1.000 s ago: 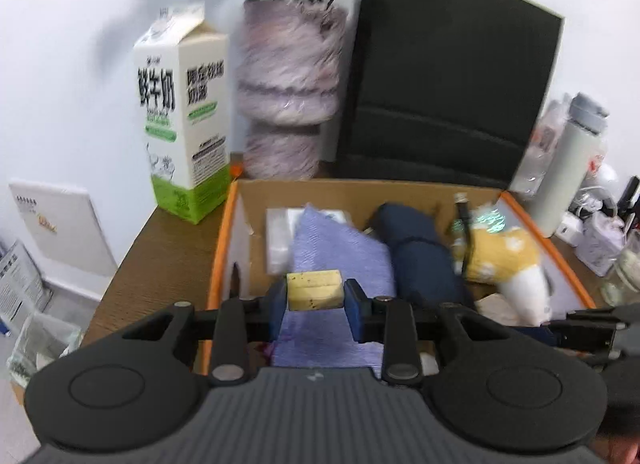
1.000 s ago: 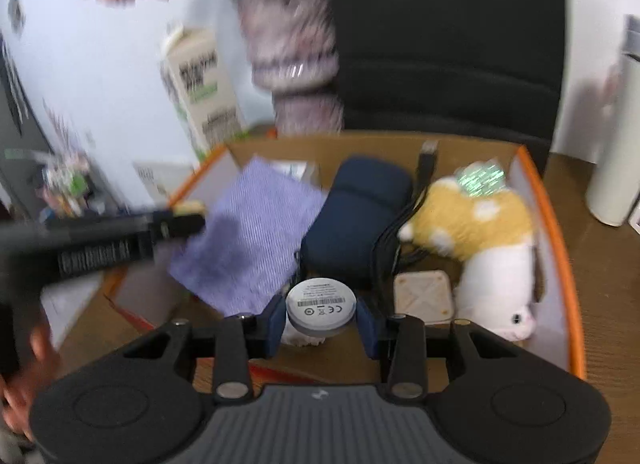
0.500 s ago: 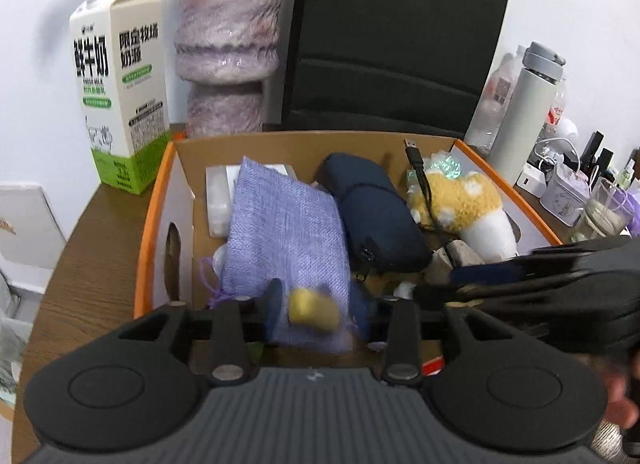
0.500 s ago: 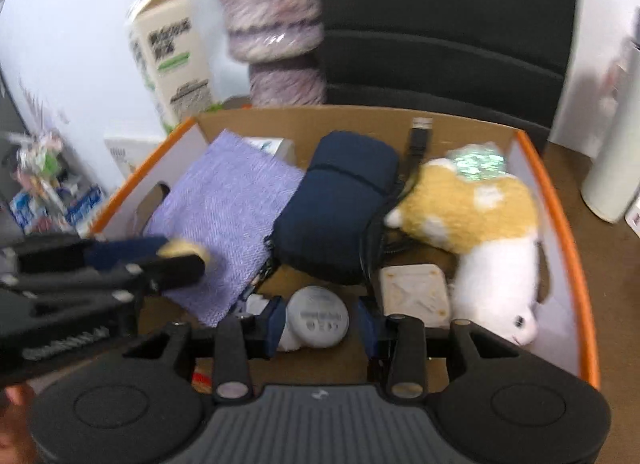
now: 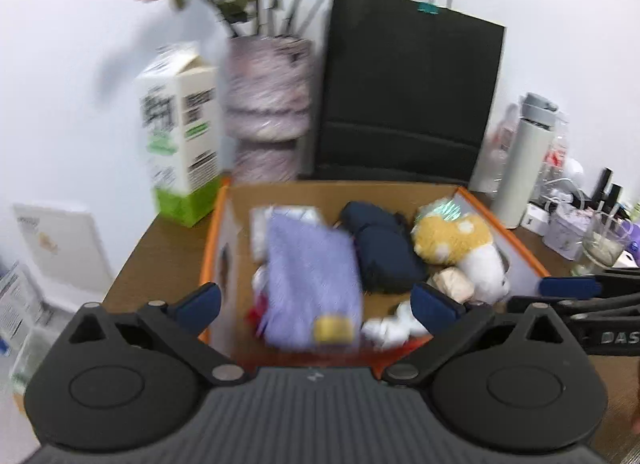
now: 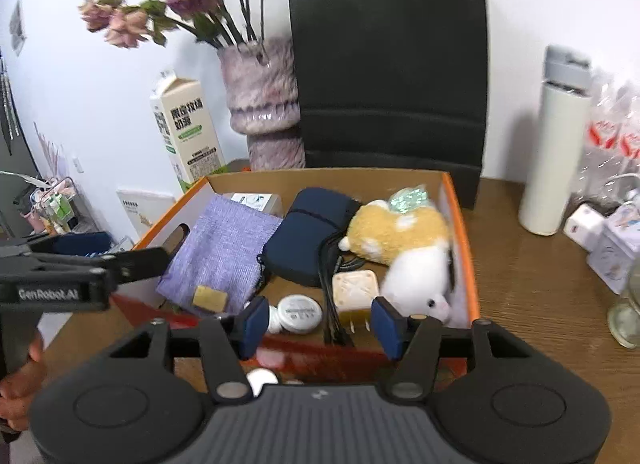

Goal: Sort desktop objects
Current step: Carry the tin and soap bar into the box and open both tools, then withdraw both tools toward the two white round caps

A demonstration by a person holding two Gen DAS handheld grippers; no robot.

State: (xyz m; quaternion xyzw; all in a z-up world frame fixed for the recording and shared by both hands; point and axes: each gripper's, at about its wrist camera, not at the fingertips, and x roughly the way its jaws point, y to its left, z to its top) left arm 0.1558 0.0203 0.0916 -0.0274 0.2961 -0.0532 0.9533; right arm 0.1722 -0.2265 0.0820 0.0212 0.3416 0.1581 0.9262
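An orange-rimmed cardboard box (image 6: 466, 223) (image 5: 212, 236) holds a purple cloth pouch (image 6: 224, 248) (image 5: 312, 264), a navy pouch (image 6: 308, 232), a yellow-white plush toy (image 6: 408, 248), a black cable and a beige charger (image 6: 354, 288). A small yellow block (image 6: 210, 298) (image 5: 332, 328) lies on the purple pouch. A round white tin (image 6: 300, 308) lies on the box floor. My left gripper (image 5: 316, 304) is open and empty above the box's near edge. My right gripper (image 6: 320, 322) is open and empty, just above the tin.
Behind the box stand a milk carton (image 6: 186, 131), a pink vase with dried flowers (image 6: 264, 99) and a black paper bag (image 6: 390, 75). To the right are a white thermos (image 6: 558, 143), small white boxes and a glass jar (image 6: 628, 304).
My left gripper opened and dropped the yellow block onto the purple pouch. My right gripper opened and released the round tin into the box. Both grippers drew back.
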